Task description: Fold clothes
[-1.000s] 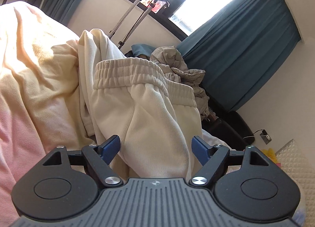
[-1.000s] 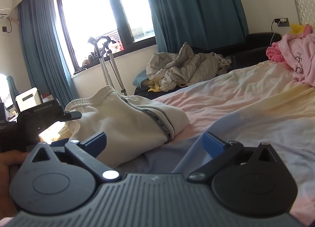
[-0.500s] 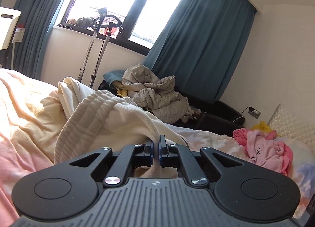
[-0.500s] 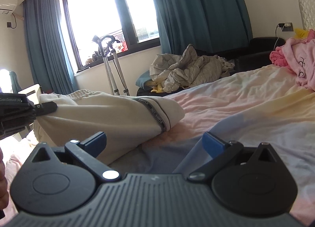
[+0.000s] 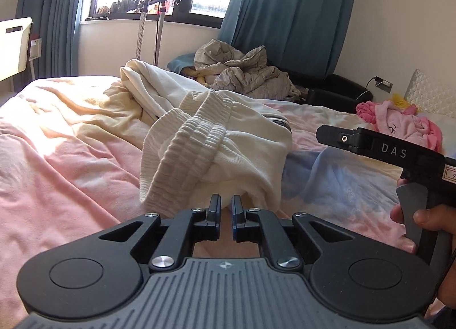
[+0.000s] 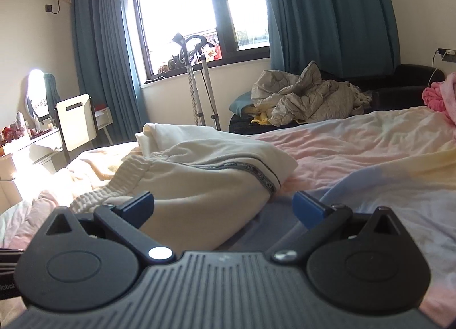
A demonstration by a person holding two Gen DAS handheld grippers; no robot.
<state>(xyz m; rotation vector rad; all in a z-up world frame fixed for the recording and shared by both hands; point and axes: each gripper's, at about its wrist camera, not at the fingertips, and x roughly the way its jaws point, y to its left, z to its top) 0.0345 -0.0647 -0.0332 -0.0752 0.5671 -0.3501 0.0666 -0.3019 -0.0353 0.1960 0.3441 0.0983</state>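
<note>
Cream sweatpants (image 5: pixel 228 146) with a ribbed elastic waistband lie bunched on the bed, a dark patterned stripe along one side (image 6: pixel 262 178). My left gripper (image 5: pixel 225 209) sits just in front of the pants' near edge, jaws nearly together with a narrow gap and no cloth between them. My right gripper (image 6: pixel 223 206) is open, low over the sheet, with the pants' near fold between and beyond its blue fingertips. The right gripper's body also shows at the right of the left wrist view (image 5: pixel 384 152), held by a hand.
The bed has a pink, yellow and blue sheet (image 5: pixel 71 163). A pink garment (image 5: pixel 399 126) lies near a quilted pillow at the right. A grey duvet heap (image 6: pixel 307 95) lies beyond the bed by the window, beside a metal stand (image 6: pixel 199 83). A white chair (image 6: pixel 75 121) stands left.
My left gripper closed on the pants, lifted and pulled them over, then let the cloth go and drew back a little. The pants now lie folded lower. The right gripper stayed open.
</note>
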